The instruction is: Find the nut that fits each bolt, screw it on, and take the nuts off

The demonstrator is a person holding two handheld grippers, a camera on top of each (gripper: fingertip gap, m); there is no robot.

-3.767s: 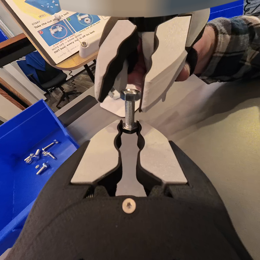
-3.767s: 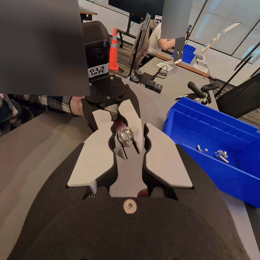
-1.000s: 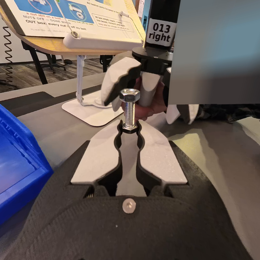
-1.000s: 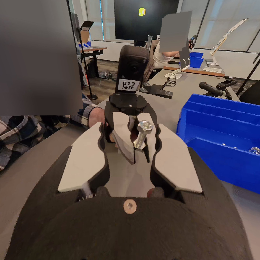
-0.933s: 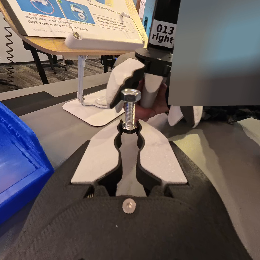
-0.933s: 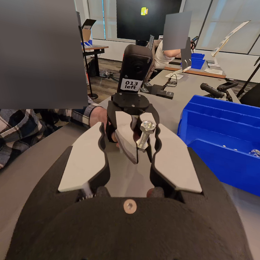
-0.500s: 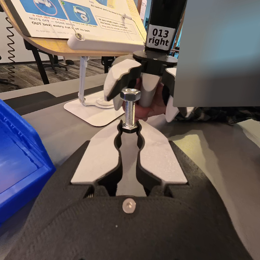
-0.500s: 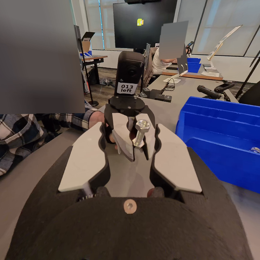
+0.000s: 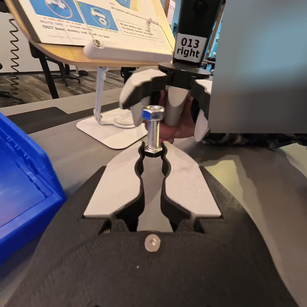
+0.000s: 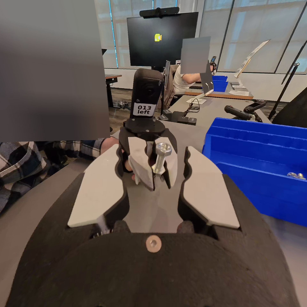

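Left wrist view: the left gripper (image 9: 153,150) clamps its fingertips on a hex nut (image 9: 153,150), holding the bolt (image 9: 153,128) upright, head up, likely so the head can be turned from above. Beyond it waits the right gripper (image 9: 163,113).

Right wrist view: the right gripper (image 10: 152,162) stands with jaws wide apart and empty, facing the bolt (image 10: 160,157); a blue bin (image 10: 249,159) sits to its right.

My matt black, grainy body (image 9: 152,265) and chalky white fingers (image 9: 119,186) contrast with the shiny threaded metal bolt (image 9: 153,129) and glossy blue plastic bin (image 9: 25,191).
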